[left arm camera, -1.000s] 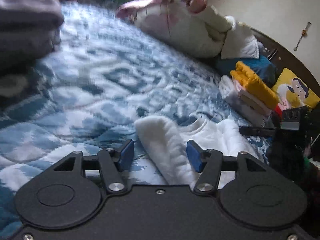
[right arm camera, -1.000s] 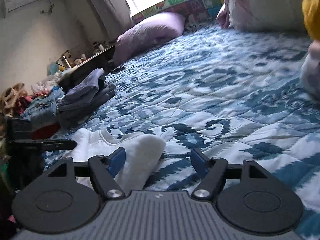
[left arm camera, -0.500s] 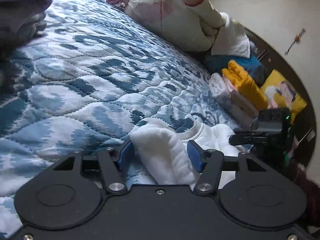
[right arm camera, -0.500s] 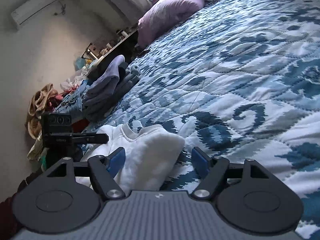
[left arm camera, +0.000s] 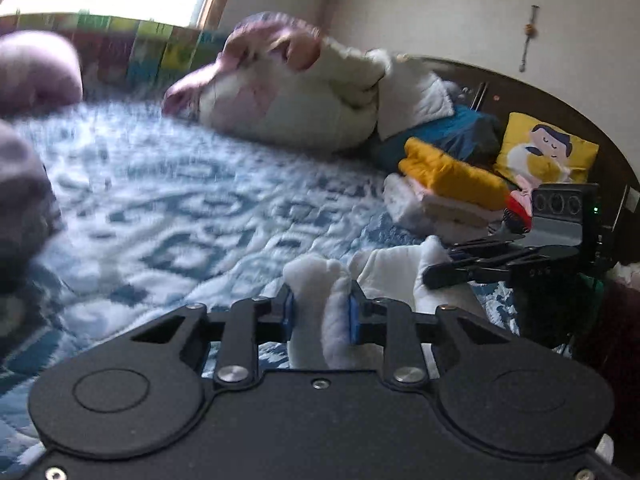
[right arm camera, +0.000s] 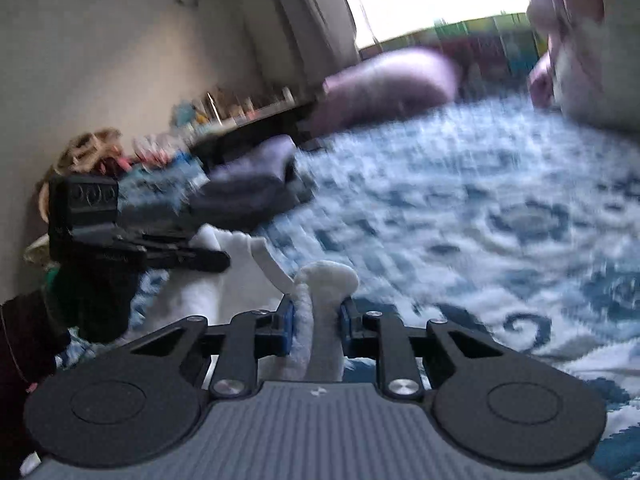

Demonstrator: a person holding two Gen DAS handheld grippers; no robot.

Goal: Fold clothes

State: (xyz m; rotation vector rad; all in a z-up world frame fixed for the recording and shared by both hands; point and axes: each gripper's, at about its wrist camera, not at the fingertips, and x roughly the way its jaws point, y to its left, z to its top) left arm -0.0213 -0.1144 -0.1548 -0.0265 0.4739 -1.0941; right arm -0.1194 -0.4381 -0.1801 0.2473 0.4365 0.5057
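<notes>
While it hangs between the two tools: the white garment (left arm camera: 320,312) is lifted at the near edge of the bed, one bunched end in each grip, the rest sagging onto the blue patterned quilt (left arm camera: 192,216).
Left gripper (left arm camera: 320,316): pressed onto a thick roll of the white fleece, which bulges out above the blue pads; I'd say it takes that end so the cloth can be carried over evenly.
Right gripper (right arm camera: 316,320): likewise pinching a wad of the same white garment (right arm camera: 324,280), a flap of the fabric standing up just to its left.
Why both hold: my guess is a fold is being drawn, two ends raised together so the piece doubles over rather than twisting.
Blur: both views smear across the quilt, so I judge the pair to be in motion, though I cannot tell which way.
Finished stack (left arm camera: 444,196): folded pieces, a yellow one on top, lie far right, near a yellow cushion (left arm camera: 546,152).
Grey clothes (right arm camera: 256,184): heaped far left, perhaps waiting.
Pillows: a purple pillow (right arm camera: 392,84) and a pale bundle of bedding (left arm camera: 292,96) lie at the far end.
</notes>
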